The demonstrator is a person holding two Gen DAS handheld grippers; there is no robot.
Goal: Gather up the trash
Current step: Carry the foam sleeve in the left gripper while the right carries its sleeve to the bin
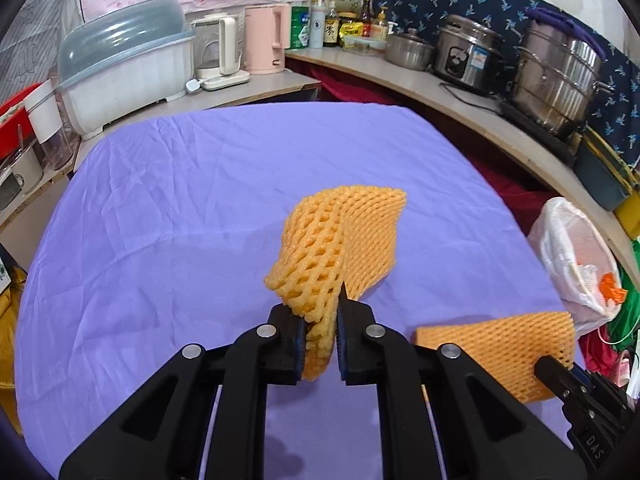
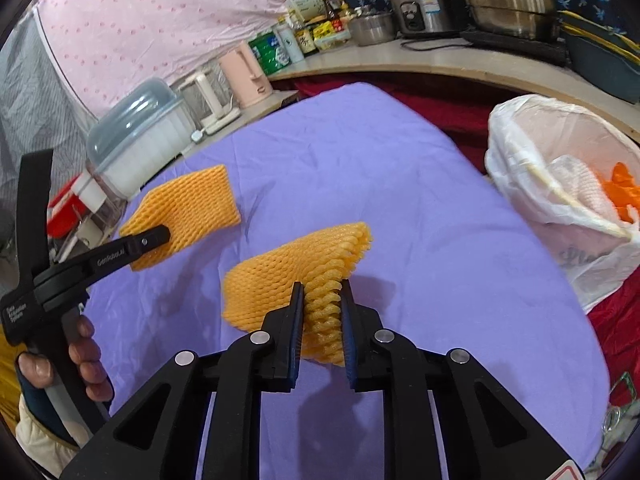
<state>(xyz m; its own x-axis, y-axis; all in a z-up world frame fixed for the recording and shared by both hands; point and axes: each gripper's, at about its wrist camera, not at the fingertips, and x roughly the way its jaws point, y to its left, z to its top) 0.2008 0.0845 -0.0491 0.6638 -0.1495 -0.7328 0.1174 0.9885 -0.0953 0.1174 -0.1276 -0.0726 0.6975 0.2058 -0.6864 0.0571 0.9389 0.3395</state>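
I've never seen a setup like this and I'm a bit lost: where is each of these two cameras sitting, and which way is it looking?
Left wrist view: rides on the left gripper, looking down along its fingers at the orange foam net it pinches; the right gripper's tip shows at lower right.
Right wrist view: rides on the right gripper, clamped on a second foam net; the left hand shows.
Shared: purple cloth, bagged bin, both nets.

Home kitchen: rice cooker (image 1: 464,60), kettle (image 1: 266,40), pots (image 1: 560,76).
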